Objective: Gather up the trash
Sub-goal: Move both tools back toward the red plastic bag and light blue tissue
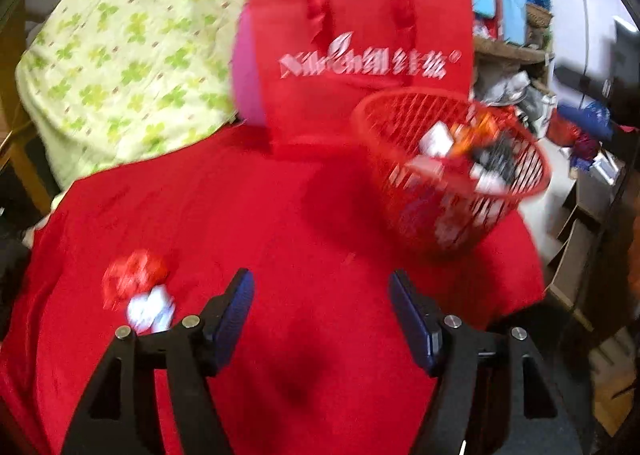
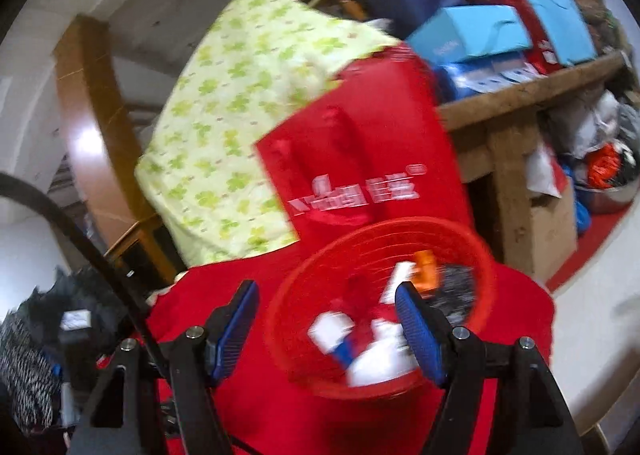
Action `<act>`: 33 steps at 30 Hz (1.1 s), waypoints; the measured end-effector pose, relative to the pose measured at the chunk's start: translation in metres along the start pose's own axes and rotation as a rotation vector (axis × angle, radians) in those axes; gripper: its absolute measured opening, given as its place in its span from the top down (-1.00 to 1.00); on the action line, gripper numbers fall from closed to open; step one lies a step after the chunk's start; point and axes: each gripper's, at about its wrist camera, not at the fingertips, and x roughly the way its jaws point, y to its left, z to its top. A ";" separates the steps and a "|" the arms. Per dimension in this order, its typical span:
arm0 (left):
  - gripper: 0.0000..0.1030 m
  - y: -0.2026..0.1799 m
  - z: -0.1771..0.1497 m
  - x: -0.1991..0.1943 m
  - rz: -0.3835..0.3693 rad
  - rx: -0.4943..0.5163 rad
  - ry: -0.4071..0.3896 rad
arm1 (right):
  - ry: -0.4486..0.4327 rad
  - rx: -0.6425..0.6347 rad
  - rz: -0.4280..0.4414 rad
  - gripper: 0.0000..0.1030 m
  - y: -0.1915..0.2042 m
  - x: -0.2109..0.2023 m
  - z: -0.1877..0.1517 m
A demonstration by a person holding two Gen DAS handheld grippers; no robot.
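Red tote bag, clover-print quilt

White lettering is printed on the front of the red bag, below its handles. In the left wrist view, Latin letters beginning with "Ni" can be made out, followed by Chinese characters and a small circled mark, but they are too blurred to be read fully. In the right wrist view the same print cannot be read.
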 end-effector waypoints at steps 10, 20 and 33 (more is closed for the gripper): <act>-0.37 0.109 -0.097 -0.007 0.155 -0.261 0.096 | 0.393 -0.129 0.050 -0.45 0.094 0.109 -0.081; -0.37 0.172 -0.151 0.030 0.240 -0.435 0.175 | 0.651 -0.251 -0.202 -0.45 0.096 0.199 -0.170; -0.52 0.171 -0.181 0.030 0.200 -0.461 0.135 | 0.580 -0.339 -0.244 -0.62 0.104 0.195 -0.186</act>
